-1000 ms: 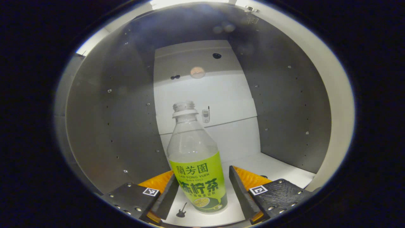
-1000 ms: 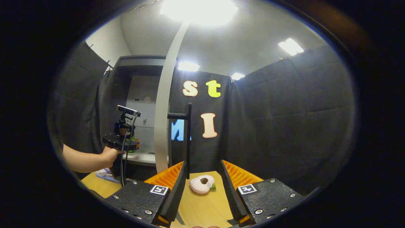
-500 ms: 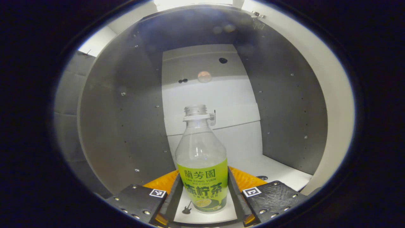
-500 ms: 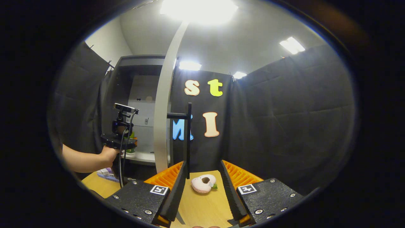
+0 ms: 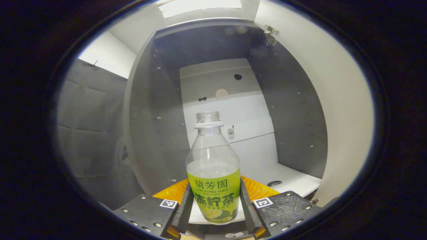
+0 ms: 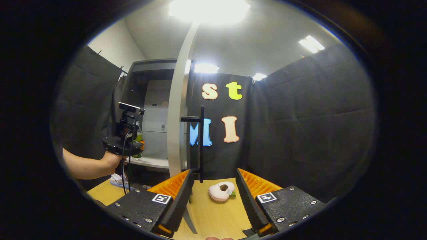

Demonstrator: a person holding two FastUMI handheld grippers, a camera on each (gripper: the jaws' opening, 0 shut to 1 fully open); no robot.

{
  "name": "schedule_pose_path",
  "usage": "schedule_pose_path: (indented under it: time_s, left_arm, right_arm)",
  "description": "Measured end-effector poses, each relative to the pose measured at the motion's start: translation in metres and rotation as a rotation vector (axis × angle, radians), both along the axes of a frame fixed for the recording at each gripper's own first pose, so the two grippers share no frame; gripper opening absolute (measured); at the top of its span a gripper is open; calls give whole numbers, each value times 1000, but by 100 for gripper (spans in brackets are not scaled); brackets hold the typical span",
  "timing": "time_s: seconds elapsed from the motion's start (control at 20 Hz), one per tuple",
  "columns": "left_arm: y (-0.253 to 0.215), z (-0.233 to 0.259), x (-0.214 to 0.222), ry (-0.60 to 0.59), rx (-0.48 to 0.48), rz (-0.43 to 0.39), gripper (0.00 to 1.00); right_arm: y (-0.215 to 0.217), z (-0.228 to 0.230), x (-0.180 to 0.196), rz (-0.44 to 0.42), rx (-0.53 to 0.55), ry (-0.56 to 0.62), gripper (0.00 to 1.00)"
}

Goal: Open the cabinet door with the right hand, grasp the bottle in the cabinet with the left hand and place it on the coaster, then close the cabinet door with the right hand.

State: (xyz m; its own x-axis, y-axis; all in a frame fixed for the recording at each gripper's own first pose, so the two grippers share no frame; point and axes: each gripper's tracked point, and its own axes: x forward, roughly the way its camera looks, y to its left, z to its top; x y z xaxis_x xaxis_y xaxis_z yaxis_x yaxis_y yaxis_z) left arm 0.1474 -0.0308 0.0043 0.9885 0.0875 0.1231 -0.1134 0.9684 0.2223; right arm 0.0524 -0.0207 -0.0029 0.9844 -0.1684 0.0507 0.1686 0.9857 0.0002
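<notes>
A clear, capless bottle (image 5: 213,186) with a green label stands upright between the fingers of my left gripper (image 5: 213,210), which is shut on its lower body. It sits at the front edge of the white shelf (image 5: 290,181) of the grey cabinet (image 5: 160,110). The white cabinet door (image 5: 337,106) stands open on the right. In the right gripper view, a hand holds the left gripper (image 6: 135,150) and the bottle (image 6: 138,133) before the cabinet opening. My right gripper (image 6: 213,200) is open over the wooden table (image 6: 213,220), close to the door's edge (image 6: 176,126) and black handle (image 6: 201,143).
A pink, doughnut-shaped soft toy (image 6: 222,191) lies on the table ahead of the right gripper. A flat pale item (image 6: 117,180) lies on the table below the person's hand. Black cloth walls surround the booth.
The left gripper's fingers came together on the bottle, then drew back with it from deep in the cabinet to the shelf's front edge. The right gripper stayed open and barely shifted.
</notes>
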Motion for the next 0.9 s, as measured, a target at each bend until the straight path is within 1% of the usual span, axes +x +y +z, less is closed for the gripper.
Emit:
schedule_pose_path:
  time_s: [0.05,0.2,0.35,0.4,0.45,0.5,0.55,0.6,0.7,0.75,0.85,0.9]
  left_arm:
    - [1,-1,-7,1,-8,2,63]
    - [7,-4,-35,2,-49,11,71]
    - [12,-1,-69,-18,-41,34,71]
    - [11,-5,-76,1,-48,36,71]
    - [15,-12,-87,15,-61,43,71]
    - [19,-14,-96,17,-71,53,63]
    - [25,-16,-107,14,-78,67,63]
    - [27,-16,-115,10,-85,84,63]
    - [34,-28,-145,14,-106,112,63]
    - [37,-32,-160,7,-112,120,71]
    - [40,-41,-184,4,-95,137,63]
    - [42,-48,-197,12,-77,156,63]
  right_arm:
    - [1,0,-2,13,-4,3,78]
    - [4,-5,-8,54,-13,13,82]
    - [3,-9,-13,87,4,21,87]
    - [3,-13,-13,99,5,36,87]
    - [6,-20,-14,119,3,50,89]
    - [9,-23,-16,136,0,60,89]
    - [12,-24,-19,155,-3,62,88]
    - [16,-27,-22,176,-5,60,90]
    - [24,-30,-26,225,-5,56,90]
    - [28,-34,-28,244,-11,64,90]
    - [36,-44,-31,285,-31,84,90]
    - [39,-52,-33,302,-51,106,90]
